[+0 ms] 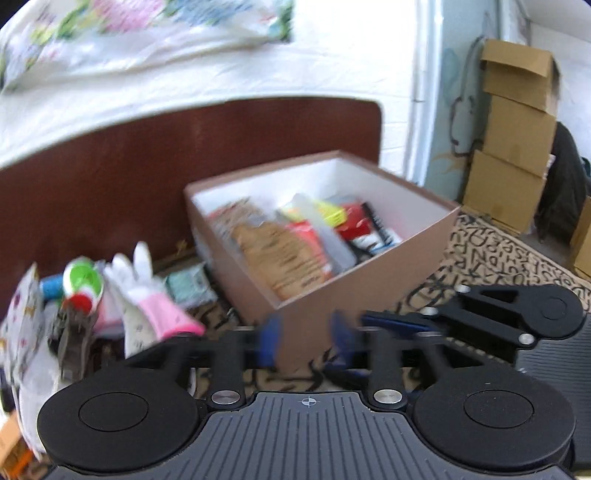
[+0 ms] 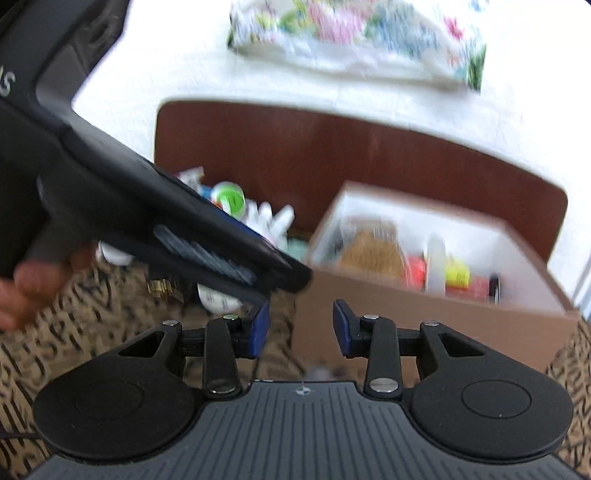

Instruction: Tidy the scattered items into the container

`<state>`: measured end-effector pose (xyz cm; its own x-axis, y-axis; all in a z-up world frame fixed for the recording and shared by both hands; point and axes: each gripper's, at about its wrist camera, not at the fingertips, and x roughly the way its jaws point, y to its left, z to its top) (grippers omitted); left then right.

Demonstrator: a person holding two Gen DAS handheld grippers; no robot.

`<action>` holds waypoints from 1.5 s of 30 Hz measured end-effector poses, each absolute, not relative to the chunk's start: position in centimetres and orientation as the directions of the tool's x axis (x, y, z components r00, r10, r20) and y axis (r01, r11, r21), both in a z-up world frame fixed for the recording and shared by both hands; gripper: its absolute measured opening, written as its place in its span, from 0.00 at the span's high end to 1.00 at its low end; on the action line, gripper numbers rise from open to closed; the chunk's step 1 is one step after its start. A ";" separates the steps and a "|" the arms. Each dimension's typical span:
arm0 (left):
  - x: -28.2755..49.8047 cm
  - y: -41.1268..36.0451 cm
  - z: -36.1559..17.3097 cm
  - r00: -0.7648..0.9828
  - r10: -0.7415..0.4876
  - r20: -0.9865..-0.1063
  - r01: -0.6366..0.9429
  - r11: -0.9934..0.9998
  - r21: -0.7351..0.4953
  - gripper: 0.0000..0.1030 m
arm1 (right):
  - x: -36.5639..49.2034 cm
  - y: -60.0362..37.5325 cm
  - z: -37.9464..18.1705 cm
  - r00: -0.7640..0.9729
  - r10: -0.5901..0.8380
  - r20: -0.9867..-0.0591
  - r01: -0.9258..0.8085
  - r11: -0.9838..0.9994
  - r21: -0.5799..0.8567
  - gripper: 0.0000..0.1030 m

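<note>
A pinkish-brown box (image 1: 369, 291) with a white inside stands open on the letter-patterned cloth, holding several packets and a notebook. In the right wrist view the same box (image 2: 424, 314) sits ahead and to the right. Left of it lie scattered items: a white and pink glove (image 1: 147, 299), a green and white round item (image 1: 83, 278) and a teal packet (image 1: 188, 288). My left gripper (image 1: 304, 339) hovers before the box's near wall, open, with nothing between its blue pads. My right gripper (image 2: 301, 328) is also open and empty, just right of the left gripper (image 2: 295, 277).
Stacked cardboard boxes (image 1: 517, 147) stand at the far right. A dark brown board (image 1: 147, 177) rises behind the box, with a white sheet and a floral pillow (image 1: 147, 26) beyond. A hand (image 2: 29, 291) holds the left gripper's handle. The patterned cloth (image 2: 55, 332) covers the surface.
</note>
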<state>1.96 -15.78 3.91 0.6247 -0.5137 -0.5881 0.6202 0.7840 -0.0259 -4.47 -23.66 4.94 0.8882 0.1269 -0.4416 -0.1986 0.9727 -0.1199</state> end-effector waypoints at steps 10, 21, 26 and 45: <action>2.9 -17.1 -3.9 0.467 -0.477 -0.745 0.636 0.767 -0.092 0.43 | -3.5 -25.3 -0.6 0.804 0.052 -0.592 -0.109 0.992 -0.061 0.60; 6.4 -19.1 -5.5 0.377 -0.519 -0.767 0.628 0.752 -0.199 0.42 | -4.5 -25.0 -2.4 0.792 0.054 -0.608 -0.131 0.988 -0.084 0.46; 6.9 -20.5 -5.8 0.369 -0.519 -0.771 0.651 0.736 -0.184 0.42 | -3.2 -24.7 -2.5 0.797 0.057 -0.601 -0.126 0.989 -0.074 0.46; 4.8 -20.1 -3.9 0.407 -0.515 -0.754 0.632 0.755 -0.175 0.91 | -5.0 -22.7 -1.2 0.815 0.053 -0.578 -0.171 0.973 -0.152 0.93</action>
